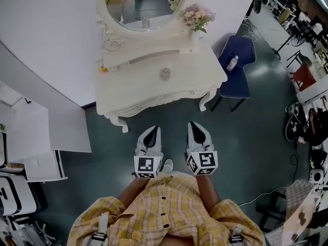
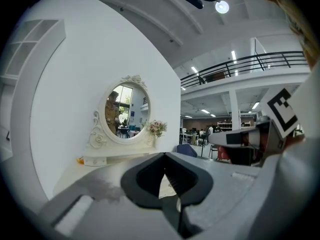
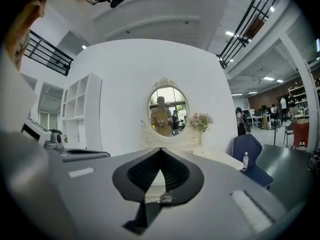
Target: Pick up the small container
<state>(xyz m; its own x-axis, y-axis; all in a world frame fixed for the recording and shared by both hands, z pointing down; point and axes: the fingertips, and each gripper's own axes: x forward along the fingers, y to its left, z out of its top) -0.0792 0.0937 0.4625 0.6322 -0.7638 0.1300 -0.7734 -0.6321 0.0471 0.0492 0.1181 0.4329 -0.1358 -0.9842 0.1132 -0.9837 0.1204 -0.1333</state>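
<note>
**A:** Small container [image 1: 164, 74]: where does it stand, seen from above?

**B:** In my head view it stands alone near the middle of the white vanity surface [image 1: 128, 94], in front of the oval mirror [image 1: 146, 4]. A bunch of pink flowers [image 1: 196, 17] sits at the back right corner. My left claw [image 1: 151, 132] and right claw [image 1: 196, 128] hang side by side over the dark floor [image 1: 174, 117], short of the surface's front edge and well apart from the container. A blue chair [image 1: 236, 81] stands to the right of the surface with a bottle [image 1: 232, 63] on its seat.

**A:** And the left gripper view?

**B:** My left claw is pressed together, tips meeting, with nothing between them. Beyond it I see the surface, the mirror and the flowers. I can't make out the container, because the claw covers the middle of the surface.

**A:** The right gripper view?

**B:** My right claw is also pressed together and empty. The mirror is straight ahead above the tips, with a figure in a yellow shirt showing in the glass. The flowers are just to its right, the chair and bottle are lower right, and a white shelf unit [image 3: 80, 114] is on the left.
</note>
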